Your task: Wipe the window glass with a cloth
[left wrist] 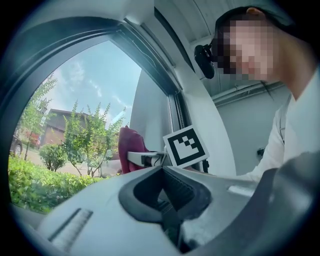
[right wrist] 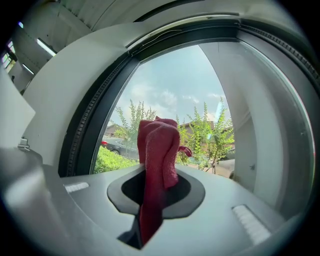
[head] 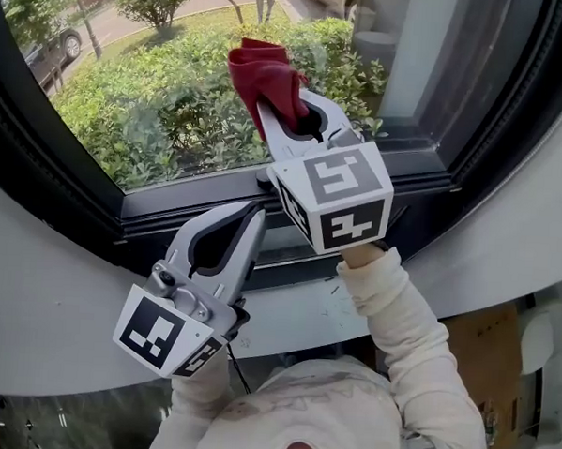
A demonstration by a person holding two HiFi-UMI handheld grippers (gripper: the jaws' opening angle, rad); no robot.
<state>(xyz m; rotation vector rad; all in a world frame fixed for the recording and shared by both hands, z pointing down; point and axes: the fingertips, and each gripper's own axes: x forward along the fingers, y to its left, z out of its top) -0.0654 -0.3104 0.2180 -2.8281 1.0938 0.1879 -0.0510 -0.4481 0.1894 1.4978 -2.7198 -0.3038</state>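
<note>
My right gripper (head: 285,111) is shut on a dark red cloth (head: 263,75), whose bunched end sticks out past the jaws against the window glass (head: 156,100). From the right gripper view the cloth (right wrist: 157,150) stands up between the closed jaws, with the pane (right wrist: 170,100) just ahead. My left gripper (head: 246,219) hangs lower, near the dark bottom frame, shut with nothing in it. In the left gripper view the cloth (left wrist: 129,148) and the right gripper's marker cube (left wrist: 186,146) show beyond the closed jaws (left wrist: 161,172).
A dark window frame (head: 84,220) runs round the glass, with a white curved sill (head: 43,291) below it. A vertical mullion (head: 417,57) stands at the right. A person's sleeve (head: 398,319) reaches up to the right gripper. Hedges and parked cars lie outside.
</note>
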